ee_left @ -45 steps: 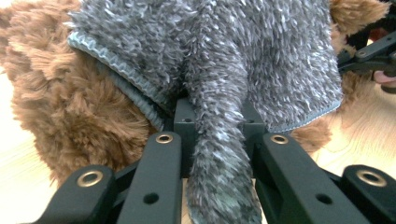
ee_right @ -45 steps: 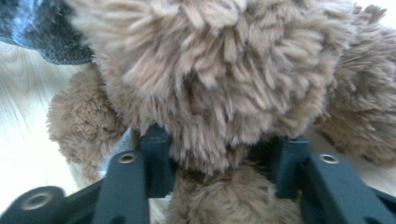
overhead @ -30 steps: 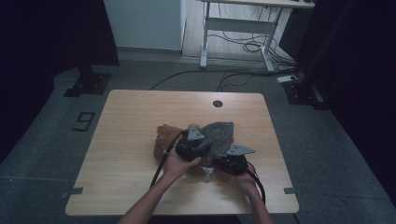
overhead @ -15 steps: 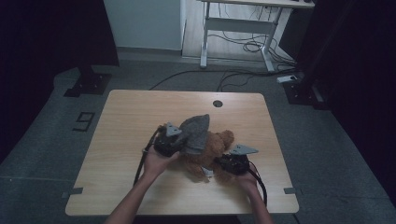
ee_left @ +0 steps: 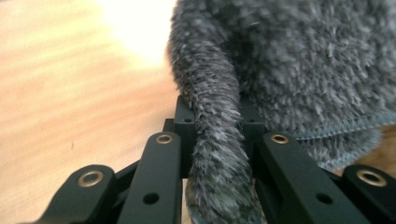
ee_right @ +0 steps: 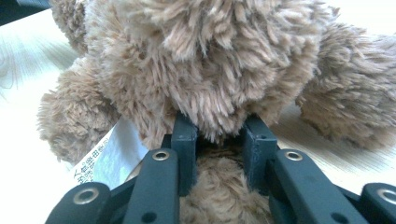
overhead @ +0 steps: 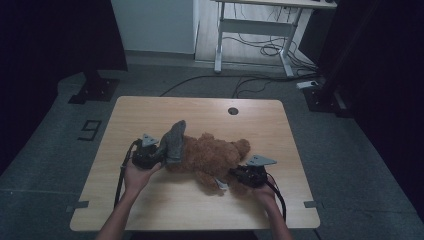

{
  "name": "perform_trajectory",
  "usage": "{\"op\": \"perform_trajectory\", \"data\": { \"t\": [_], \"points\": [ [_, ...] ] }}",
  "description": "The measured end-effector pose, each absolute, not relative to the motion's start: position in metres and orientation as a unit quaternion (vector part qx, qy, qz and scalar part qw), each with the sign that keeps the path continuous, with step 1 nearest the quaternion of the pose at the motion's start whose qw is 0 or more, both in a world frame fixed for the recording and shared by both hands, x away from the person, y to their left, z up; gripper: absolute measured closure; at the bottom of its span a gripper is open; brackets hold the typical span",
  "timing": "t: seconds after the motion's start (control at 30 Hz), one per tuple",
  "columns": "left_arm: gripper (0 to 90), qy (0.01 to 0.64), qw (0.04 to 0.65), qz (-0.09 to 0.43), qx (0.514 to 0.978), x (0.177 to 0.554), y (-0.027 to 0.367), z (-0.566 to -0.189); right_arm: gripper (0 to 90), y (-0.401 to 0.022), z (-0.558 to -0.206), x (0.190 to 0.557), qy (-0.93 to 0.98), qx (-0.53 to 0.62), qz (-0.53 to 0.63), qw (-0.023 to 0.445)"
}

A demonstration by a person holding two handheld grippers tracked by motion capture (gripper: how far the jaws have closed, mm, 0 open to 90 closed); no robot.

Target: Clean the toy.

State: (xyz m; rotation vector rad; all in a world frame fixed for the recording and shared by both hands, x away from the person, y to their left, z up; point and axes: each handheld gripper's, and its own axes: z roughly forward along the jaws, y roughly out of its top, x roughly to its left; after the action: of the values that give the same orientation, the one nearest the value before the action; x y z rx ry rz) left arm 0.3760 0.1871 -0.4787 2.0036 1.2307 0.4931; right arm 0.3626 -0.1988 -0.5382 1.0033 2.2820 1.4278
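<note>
Left gripper (overhead: 159, 156), frame centre-left, clamps the grey cloth (overhead: 173, 142); right gripper (overhead: 235, 174) clamps the bear (overhead: 212, 155). Risk: fluffy pile slips free under tension.

A brown plush teddy bear (overhead: 212, 157) is lying on its side across the desk (overhead: 200, 107); a grey fluffy cloth (overhead: 172, 142) is draping over its left end, one edge rising.

A light wooden table (overhead: 150, 107) stood on grey floor (overhead: 60, 150), a round cable hole (overhead: 232, 110) near its far edge. Behind it stood a white desk frame (overhead: 250, 30), cables (overhead: 265, 50) tangled beneath, and a black stand base (overhead: 92, 90) off left.
</note>
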Motion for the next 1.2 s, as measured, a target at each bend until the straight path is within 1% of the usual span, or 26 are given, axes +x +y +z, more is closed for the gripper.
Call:
{"op": "perform_trajectory", "data": {
  "t": [0.13, 0.27, 0.37, 0.5, 0.6, 0.67, 0.87, 0.97, 1.0, 1.07, 1.13, 1.2],
  "points": [
    [75.9, 0.488, 0.35, 0.174, 0.78, 0.379, 0.191, -0.5, 69.8, -0.199, -0.539, 0.364, 0.785, 0.35, 0.493, 0.135],
    [75.7, 0.498, 0.34, 0.147, 0.784, 0.383, 0.197, -0.509, 69.1, -0.2, -0.54, 0.365, 0.783, 0.356, 0.493, 0.135],
    [75.4, 0.495, 0.358, 0.15, 0.777, 0.38, 0.2, -0.497, 68.6, -0.201, -0.54, 0.365, 0.782, 0.357, 0.492, 0.137],
    [75.4, 0.466, 0.39, 0.171, 0.776, 0.374, 0.189, -0.464, 68.3, -0.202, -0.539, 0.366, 0.78, 0.36, 0.493, 0.138],
    [75.4, 0.434, 0.406, 0.181, 0.783, 0.372, 0.167, -0.442, 68.2, -0.202, -0.539, 0.366, 0.781, 0.359, 0.492, 0.138],
    [75.3, 0.414, 0.416, 0.177, 0.79, 0.374, 0.146, -0.43, 68.0, -0.202, -0.539, 0.366, 0.781, 0.358, 0.492, 0.139],
    [75.0, 0.355, 0.425, 0.155, 0.818, 0.388, 0.064, -0.416, 67.4, -0.202, -0.539, 0.366, 0.781, 0.357, 0.493, 0.14],
    [75.0, 0.336, 0.418, 0.145, 0.831, 0.399, 0.021, -0.417, 67.1, -0.202, -0.539, 0.365, 0.782, 0.357, 0.491, 0.139],
    [75.0, 0.334, 0.416, 0.142, 0.834, 0.402, 0.013, -0.418, 67.0, -0.202, -0.539, 0.365, 0.783, 0.357, 0.49, 0.139],
    [74.9, 0.329, 0.394, 0.139, 0.847, 0.41, -0.01, -0.426, 66.9, -0.202, -0.539, 0.365, 0.783, 0.356, 0.491, 0.139],
    [74.8, 0.329, 0.37, 0.141, 0.857, 0.415, -0.022, -0.437, 66.8, -0.201, -0.539, 0.364, 0.785, 0.356, 0.488, 0.138],
    [74.8, 0.335, 0.365, 0.137, 0.858, 0.419, -0.023, -0.444, 66.7, -0.201, -0.539, 0.364, 0.789, 0.354, 0.482, 0.141]
  ]
}}
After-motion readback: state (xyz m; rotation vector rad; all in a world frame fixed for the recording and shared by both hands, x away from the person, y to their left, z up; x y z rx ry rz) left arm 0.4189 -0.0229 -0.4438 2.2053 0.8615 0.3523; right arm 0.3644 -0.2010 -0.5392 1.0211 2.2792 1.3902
